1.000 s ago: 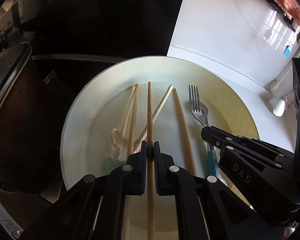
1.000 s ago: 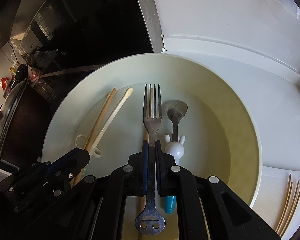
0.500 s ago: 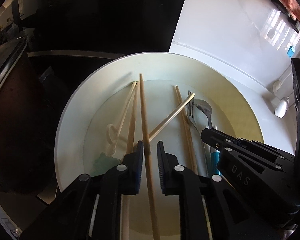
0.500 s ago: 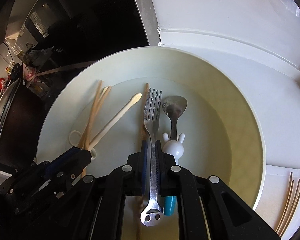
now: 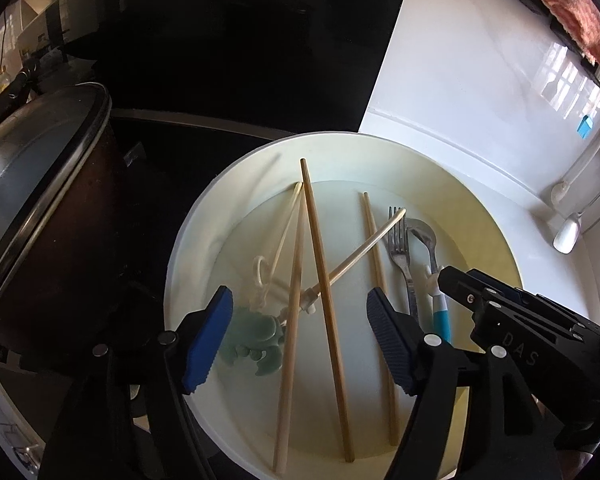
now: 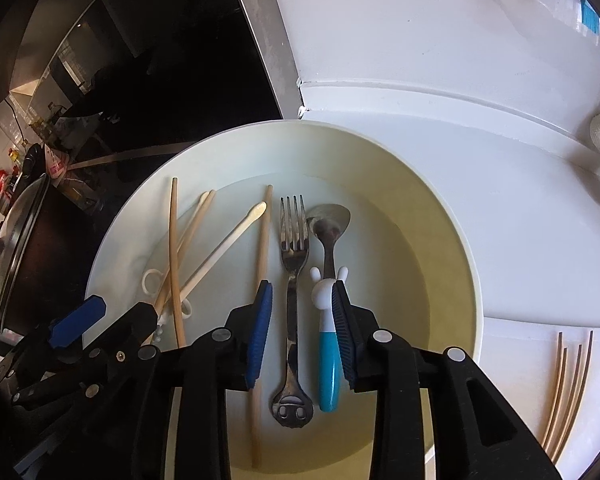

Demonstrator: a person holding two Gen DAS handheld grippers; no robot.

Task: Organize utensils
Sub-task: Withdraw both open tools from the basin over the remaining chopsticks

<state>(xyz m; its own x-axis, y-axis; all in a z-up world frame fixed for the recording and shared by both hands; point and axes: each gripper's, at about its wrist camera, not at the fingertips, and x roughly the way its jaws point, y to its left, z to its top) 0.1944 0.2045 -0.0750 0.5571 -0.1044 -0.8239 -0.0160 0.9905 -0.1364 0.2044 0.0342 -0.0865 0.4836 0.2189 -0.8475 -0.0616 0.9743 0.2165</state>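
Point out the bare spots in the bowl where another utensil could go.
Free: the bowl floor right of the bunny-handled spoon, up to the far wall. Crowded: the left half, where wooden chopsticks cross cream training chopsticks; the fork fills the middle.

— What lay in the plate (image 6: 440, 216)?

— A steel fork (image 6: 293, 268) flat near its middle, tines toward the far rim, its handle end cut like a face. Just beside it, on the right, lay a spoon (image 6: 327, 264) with a white rabbit and teal handle.

— And the chopsticks?

— Three wooden chopsticks: one (image 6: 262, 280) just left of the fork, two (image 5: 324, 292) (image 5: 292, 304) crossing the cream training chopsticks (image 5: 360, 250), whose green holder (image 5: 256, 332) sat by the plate's left rim.
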